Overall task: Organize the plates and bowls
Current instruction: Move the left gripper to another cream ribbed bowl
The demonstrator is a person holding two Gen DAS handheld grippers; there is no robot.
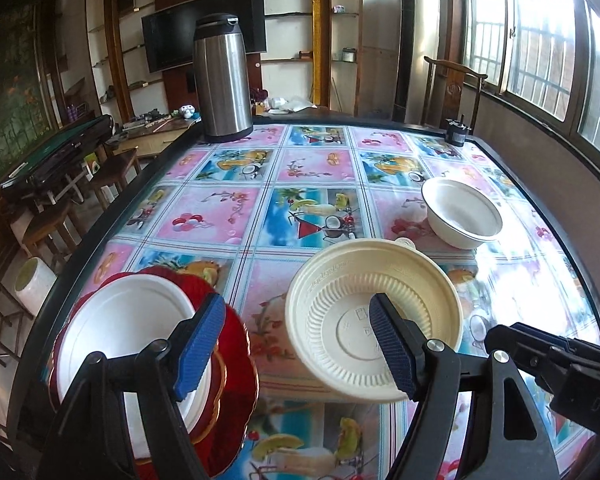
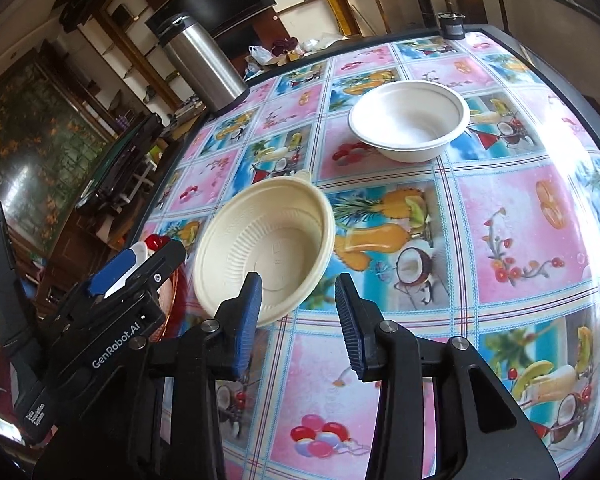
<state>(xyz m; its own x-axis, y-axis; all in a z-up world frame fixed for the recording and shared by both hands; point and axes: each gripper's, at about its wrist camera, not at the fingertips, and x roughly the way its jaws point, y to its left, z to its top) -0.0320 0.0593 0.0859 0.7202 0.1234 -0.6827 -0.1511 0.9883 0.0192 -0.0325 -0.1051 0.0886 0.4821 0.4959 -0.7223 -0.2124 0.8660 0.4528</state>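
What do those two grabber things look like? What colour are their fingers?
Both are black plastic with silver screw heads. Each left gripper and right gripper finger ends in a blue ribbed pad. The left gripper's side has white lettering reading GenRobot.AI.

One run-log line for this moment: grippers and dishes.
left gripper: open, empty | right gripper: open, empty | cream bowl: tilted on table | white bowl: upright | white plate: on red plate

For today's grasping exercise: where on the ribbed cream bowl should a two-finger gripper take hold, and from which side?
Grip the cream bowl by its thin rim on the near edge, one finger inside and one outside the wall. It sits upright and open, too wide to span, and that edge lies closest to the right gripper.
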